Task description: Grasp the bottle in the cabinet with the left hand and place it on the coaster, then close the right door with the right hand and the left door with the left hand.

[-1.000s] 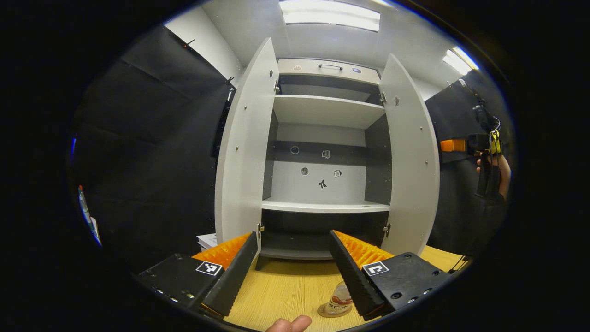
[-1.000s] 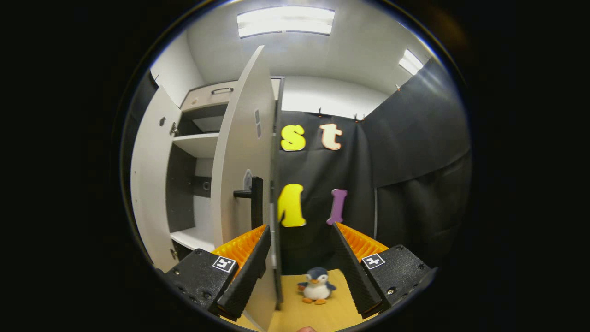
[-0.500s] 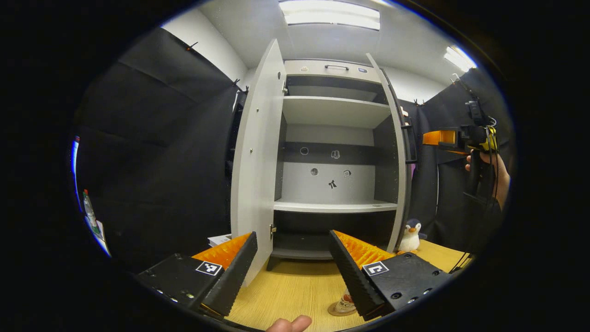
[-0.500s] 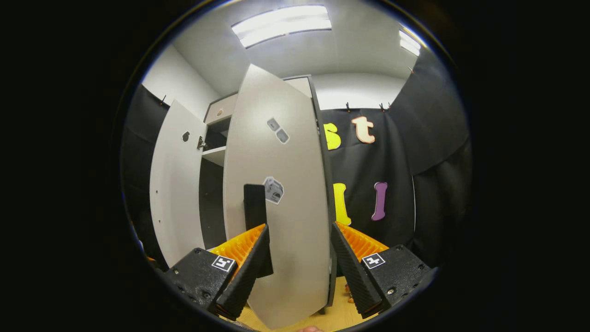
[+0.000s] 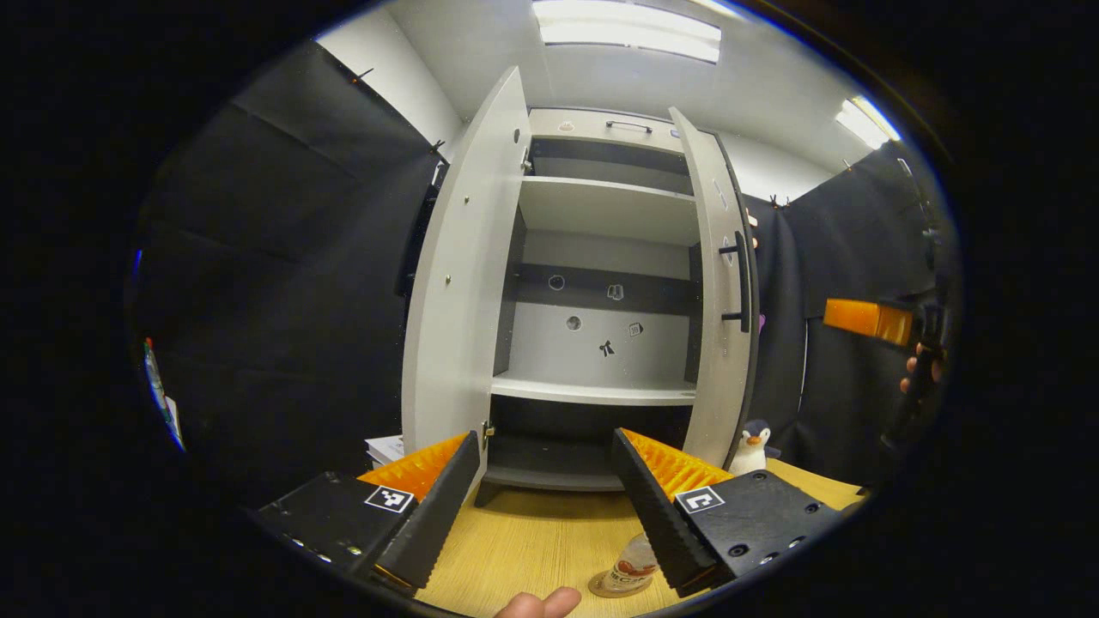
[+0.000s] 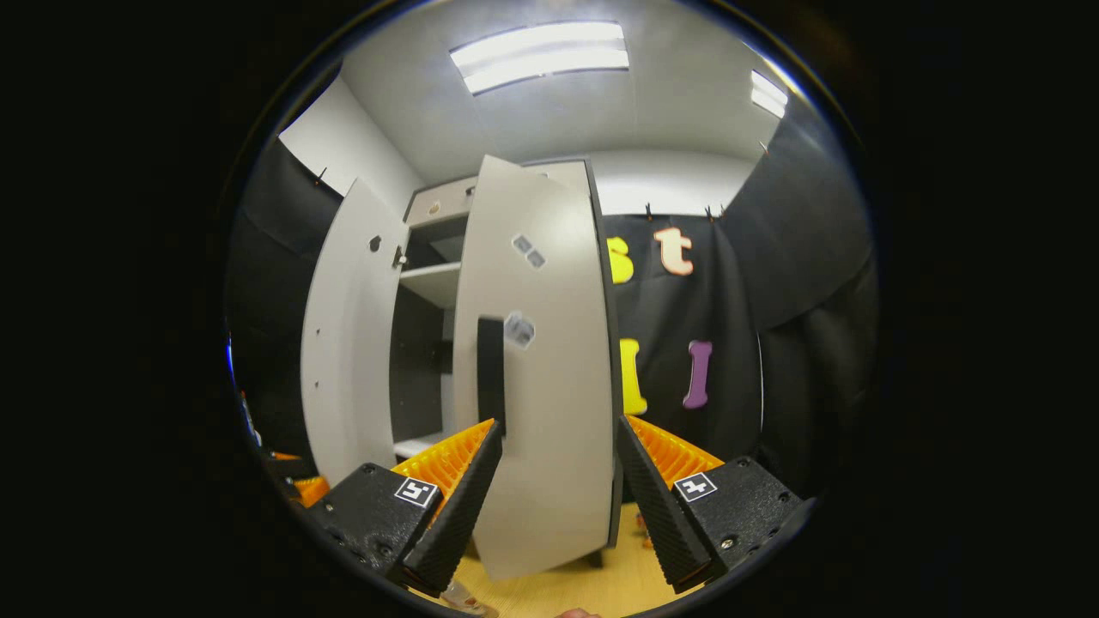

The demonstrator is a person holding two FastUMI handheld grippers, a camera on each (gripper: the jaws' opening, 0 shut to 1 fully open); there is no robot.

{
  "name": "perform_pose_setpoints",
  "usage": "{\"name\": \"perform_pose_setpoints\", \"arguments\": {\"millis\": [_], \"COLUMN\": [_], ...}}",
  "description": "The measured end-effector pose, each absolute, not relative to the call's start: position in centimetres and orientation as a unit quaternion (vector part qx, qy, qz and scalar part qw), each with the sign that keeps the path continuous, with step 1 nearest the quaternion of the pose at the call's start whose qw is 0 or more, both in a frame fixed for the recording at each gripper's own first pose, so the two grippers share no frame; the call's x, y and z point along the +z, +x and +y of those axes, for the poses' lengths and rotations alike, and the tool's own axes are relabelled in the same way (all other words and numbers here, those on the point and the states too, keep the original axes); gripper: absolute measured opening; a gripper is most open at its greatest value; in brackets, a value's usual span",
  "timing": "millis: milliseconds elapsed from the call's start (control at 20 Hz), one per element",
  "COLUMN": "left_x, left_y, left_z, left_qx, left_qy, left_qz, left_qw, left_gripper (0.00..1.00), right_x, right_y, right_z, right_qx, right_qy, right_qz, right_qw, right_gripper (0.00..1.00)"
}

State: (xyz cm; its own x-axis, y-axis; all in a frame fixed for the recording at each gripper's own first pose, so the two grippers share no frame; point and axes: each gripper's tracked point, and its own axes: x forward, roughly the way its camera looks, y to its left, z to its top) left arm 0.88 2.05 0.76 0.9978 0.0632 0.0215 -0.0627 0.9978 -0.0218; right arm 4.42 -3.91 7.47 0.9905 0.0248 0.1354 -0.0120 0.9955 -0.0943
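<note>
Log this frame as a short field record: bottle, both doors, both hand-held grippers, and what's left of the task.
bottle: bottle stands on coaster on table
right door: right door partly swung in, not shut
left door: left door wide open
left hand-held gripper: left hand-held gripper open, empty
right hand-held gripper: right hand-held gripper open, facing right door's outer face
remaining: finish right door, then left door

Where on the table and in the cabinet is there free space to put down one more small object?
The middle shelf lies bare between the left door and the right door. The wooden table is bare before the cabinet, between the left gripper's fingers. It is crowded at the bottle on its coaster; the penguin toy stands farther right.
</note>
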Motion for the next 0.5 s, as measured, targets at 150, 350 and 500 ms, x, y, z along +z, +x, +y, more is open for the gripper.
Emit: {"name": "perform_pose_setpoints", "arguments": {"millis": [150,350,500], "left_x": [1.1,1.7,4.6], "left_y": [1.0,0.3,-0.7], "left_z": [1.8,3.3,7.4], "left_qx": [0.024,0.049,0.108], "left_qy": [-0.001,0.000,-0.001], "left_qz": [-0.013,-0.019,-0.055], "left_qw": [1.000,0.999,0.993], "left_gripper": [0.99,0.95,0.95], "right_x": [4.0,1.6,1.0], "right_y": [3.6,2.8,2.5], "right_z": [-4.7,-4.7,-4.1], "right_qx": [0.001,-0.001,0.013], "right_qy": [-0.047,-0.019,0.000], "right_qz": [-0.018,0.000,0.004], "right_qw": [0.999,1.000,1.000], "right_gripper": [0.82,0.82,0.82]}}
